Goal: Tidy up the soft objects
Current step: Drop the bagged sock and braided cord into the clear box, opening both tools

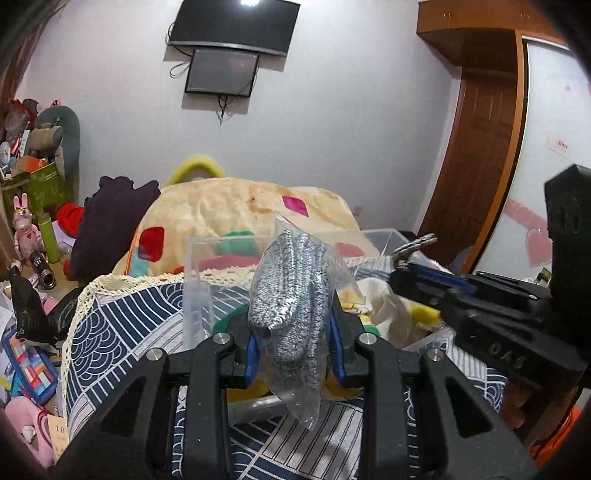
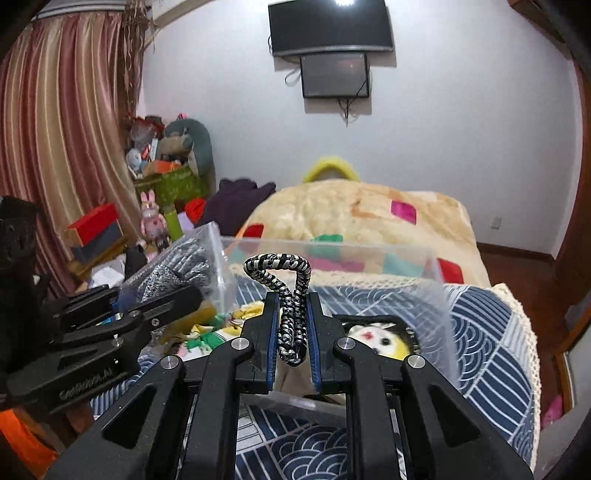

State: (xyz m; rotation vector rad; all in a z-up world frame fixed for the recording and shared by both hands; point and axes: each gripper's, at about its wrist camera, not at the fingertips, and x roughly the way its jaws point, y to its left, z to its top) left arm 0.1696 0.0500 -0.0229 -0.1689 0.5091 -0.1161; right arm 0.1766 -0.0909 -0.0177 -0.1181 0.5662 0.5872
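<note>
Glossy plastic bag [image 1: 295, 295], knitted cloth inside; braided cord [image 2: 291, 295].

We look out from each gripper's wrist, forward along its fingers, close over the clear plastic bin [image 1: 384, 236] [image 2: 436, 266], toward the wall screens [image 1: 236, 26] [image 2: 328, 26] at 12 o'clock. From the left wrist, the right gripper [image 1: 413, 254] enters at 3 o'clock; from the right wrist, the left gripper [image 2: 184, 280] enters at 9 o'clock. Both views share the bin, patterned cloth [image 1: 122, 325] [image 2: 491, 332], blanket [image 1: 221, 206] [image 2: 332, 214] and wall.
</note>
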